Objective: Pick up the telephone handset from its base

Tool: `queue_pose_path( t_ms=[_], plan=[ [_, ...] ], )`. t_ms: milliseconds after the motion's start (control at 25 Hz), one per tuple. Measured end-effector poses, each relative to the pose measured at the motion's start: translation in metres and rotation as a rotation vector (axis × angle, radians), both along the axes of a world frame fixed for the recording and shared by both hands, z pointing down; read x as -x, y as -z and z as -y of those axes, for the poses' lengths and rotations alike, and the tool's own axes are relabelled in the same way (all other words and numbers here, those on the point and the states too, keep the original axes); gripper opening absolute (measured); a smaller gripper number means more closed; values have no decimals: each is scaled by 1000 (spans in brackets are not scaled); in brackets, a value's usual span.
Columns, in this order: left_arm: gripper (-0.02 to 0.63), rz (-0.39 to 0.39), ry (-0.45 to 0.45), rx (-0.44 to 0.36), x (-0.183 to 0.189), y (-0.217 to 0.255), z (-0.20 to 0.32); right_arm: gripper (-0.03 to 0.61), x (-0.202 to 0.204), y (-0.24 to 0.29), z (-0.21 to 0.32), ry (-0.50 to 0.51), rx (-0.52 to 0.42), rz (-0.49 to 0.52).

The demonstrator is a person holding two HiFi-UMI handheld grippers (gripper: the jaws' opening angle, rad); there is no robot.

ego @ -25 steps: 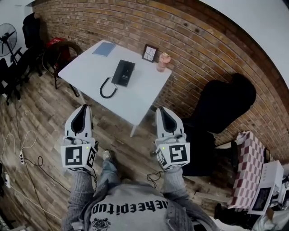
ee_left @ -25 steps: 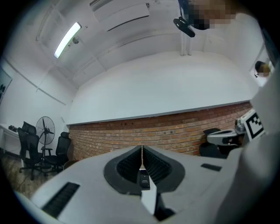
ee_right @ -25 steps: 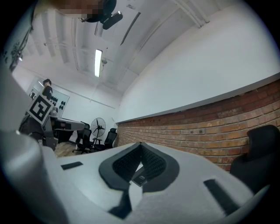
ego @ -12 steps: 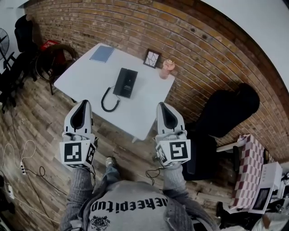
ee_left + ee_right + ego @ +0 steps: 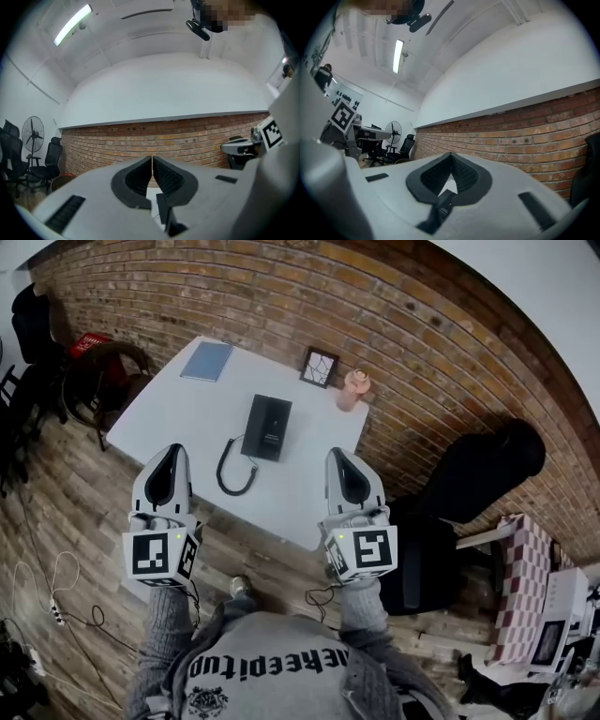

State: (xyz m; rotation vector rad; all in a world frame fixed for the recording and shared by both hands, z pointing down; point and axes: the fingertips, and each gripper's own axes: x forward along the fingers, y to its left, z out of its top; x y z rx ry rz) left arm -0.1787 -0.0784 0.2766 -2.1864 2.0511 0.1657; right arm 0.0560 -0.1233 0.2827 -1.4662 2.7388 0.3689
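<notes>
Left gripper (image 5: 173, 450) and right gripper (image 5: 336, 454) closed, empty; we open one before straddling the handset (image 5: 258, 426).

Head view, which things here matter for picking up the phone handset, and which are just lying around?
For the job: telephone, its coiled cord, left gripper and right gripper, both shut and short of the table.
Lying about: blue notebook, picture frame, pink container, black chair.
</notes>
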Motion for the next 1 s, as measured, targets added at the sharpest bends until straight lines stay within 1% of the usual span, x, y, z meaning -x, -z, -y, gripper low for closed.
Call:
queue_pose_path(
  t_ms=[200,280,480,760,1000],
  plan=[
    [12,1,-14,13,19,0,24,5,21,-2,21,-14,-2,5],
    [12,8,-27,5,27,-1,33,5,28,-2,28,-23,-2,8],
    [12,7,-56,11,40,-7,54,5,40,-9,41,-49,9,4],
    [12,-14,-105,54,33,-27,81,5,37,-22,58,-83,47,-19],
    [12,-16,-121,88,31,-41,108,5,38,-32,85,-90,75,-26]
  ],
)
